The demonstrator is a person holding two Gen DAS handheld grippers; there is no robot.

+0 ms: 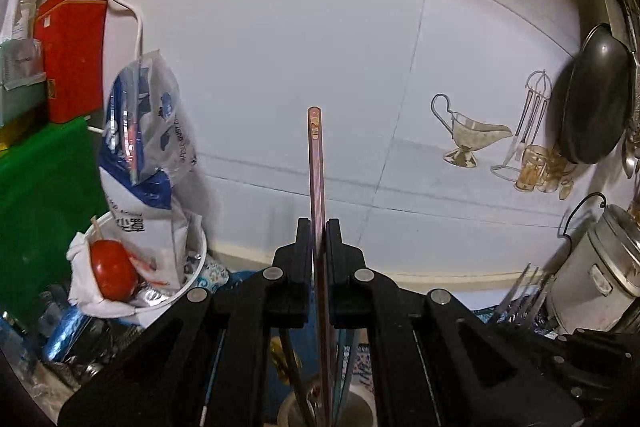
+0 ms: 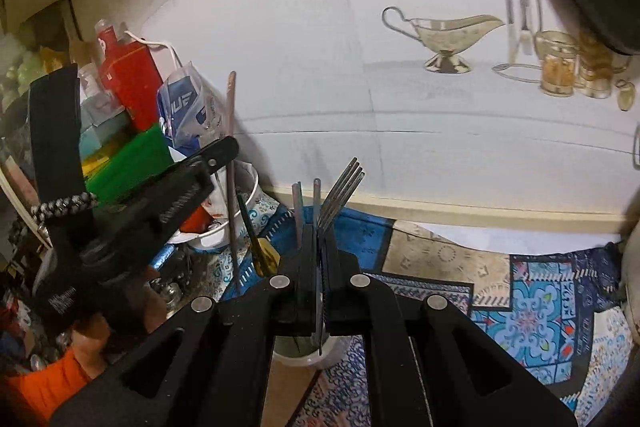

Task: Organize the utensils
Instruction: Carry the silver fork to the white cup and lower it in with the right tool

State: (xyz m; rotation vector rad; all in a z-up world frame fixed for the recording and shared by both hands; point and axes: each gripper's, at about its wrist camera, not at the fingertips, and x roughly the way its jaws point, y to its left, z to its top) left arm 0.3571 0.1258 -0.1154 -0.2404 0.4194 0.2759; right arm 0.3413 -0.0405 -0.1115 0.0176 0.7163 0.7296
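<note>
left gripper (image 1: 319, 227) pinches upright chopstick (image 1: 315, 163) | right gripper (image 2: 319, 231) pinches fork (image 2: 340, 187) over cup (image 2: 304, 357) | patterned blue cloth (image 2: 532, 311) on counter, white tiled wall (image 1: 300, 47) behind

We see a slim pinkish-brown chopstick (image 1: 315, 163) standing upright, its flat top end printed with a small pattern, its lower length running down toward a white cup (image 1: 362, 397) below. From the right wrist view the same chopstick (image 2: 231, 155) rises near-vertical, left of the cup (image 2: 316, 357). A metal fork (image 2: 340, 195) stands tines up — tilted slightly right — over that cup, with two more stick-like utensil ends (image 2: 298, 203) just beside it, upright.
</note>
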